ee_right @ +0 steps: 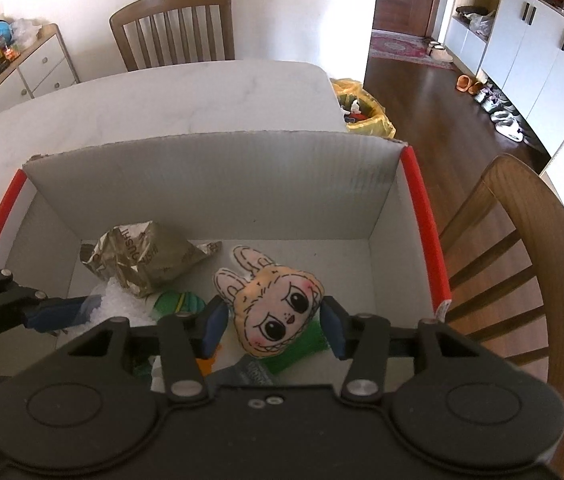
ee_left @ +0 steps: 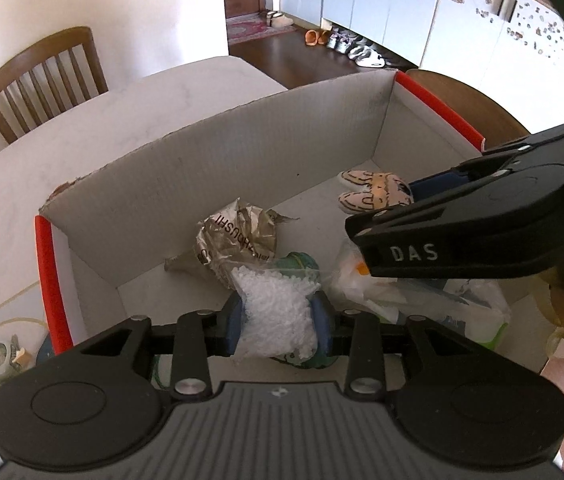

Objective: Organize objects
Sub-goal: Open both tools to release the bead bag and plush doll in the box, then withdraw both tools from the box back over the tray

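Left wrist view shows left tongs (ee_left: pixel 278 322) clamping a white pellet bag (ee_left: pixel 276 316) over the box (ee_left: pixel 210 160), while right tongs (ee_right: pixel 274 320) straddle, unclenched, a plush head (ee_right: pixel 274 312) for dropping inside.

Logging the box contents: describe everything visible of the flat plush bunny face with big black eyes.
The flat plush bunny face is soft stitched fabric, tan with a pink face, two outlined ears, big black eyes, red cheeks and a toothy grin. It sits tilted, ears toward the far wall, inside the white cardboard box with red edges, between the right gripper and its blue pads, which stand beside it with small gaps. It rests over a green item.
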Demonstrator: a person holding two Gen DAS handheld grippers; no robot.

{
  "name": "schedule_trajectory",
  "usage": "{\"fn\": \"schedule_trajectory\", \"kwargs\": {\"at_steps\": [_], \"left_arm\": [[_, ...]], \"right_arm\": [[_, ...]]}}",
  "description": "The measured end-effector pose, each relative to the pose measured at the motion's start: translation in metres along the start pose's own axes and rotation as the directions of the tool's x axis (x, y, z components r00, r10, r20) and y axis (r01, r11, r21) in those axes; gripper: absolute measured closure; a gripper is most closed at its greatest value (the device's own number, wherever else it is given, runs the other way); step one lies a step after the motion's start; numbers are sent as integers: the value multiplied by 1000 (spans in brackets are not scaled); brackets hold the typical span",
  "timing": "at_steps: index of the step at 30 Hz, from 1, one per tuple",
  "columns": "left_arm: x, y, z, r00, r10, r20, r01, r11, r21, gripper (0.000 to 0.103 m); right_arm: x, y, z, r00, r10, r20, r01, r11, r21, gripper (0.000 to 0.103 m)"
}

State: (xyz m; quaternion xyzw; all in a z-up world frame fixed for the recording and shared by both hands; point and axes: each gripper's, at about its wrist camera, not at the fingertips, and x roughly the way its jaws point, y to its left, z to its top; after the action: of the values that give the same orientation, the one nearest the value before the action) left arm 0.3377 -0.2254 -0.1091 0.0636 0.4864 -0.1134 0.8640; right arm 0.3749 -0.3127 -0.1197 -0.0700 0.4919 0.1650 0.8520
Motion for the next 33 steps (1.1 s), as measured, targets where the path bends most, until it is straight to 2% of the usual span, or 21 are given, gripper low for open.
{"fn": "schedule_trajectory", "kwargs": {"at_steps": [1,3,7,14,23,26,33], "left_arm": [[0,1,-1,1000,-2,0,2,1000,-7,64],[-1,5,-2,1000,-6,7,6,1000,-22,48],[-6,9,-2,1000,-12,24,12,999,-39,45],[-15,20,0,998,-19,58,23,997,-67,33],[-37,23,-6,993,-32,117,42,996,-80,32],[-46,24,-9,990,-28,137,40,996,-81,31],[-72,31,-20,982,-37,184,52,995,-79,29]], "right_arm": [[0,0,1,1000,0,0,0,1000,-3,48],[-1,-1,-1,1000,14,-5,-14,1000,-12,46],[-5,-1,-3,1000,16,5,-16,1000,-22,44],[-19,-3,-6,999,28,33,-27,999,-17,39],[-47,-4,-11,996,33,80,-33,999,-6,38],[-59,-3,-14,995,41,96,-41,999,0,32],[-84,10,-20,991,50,126,-49,999,-10,31]]}}
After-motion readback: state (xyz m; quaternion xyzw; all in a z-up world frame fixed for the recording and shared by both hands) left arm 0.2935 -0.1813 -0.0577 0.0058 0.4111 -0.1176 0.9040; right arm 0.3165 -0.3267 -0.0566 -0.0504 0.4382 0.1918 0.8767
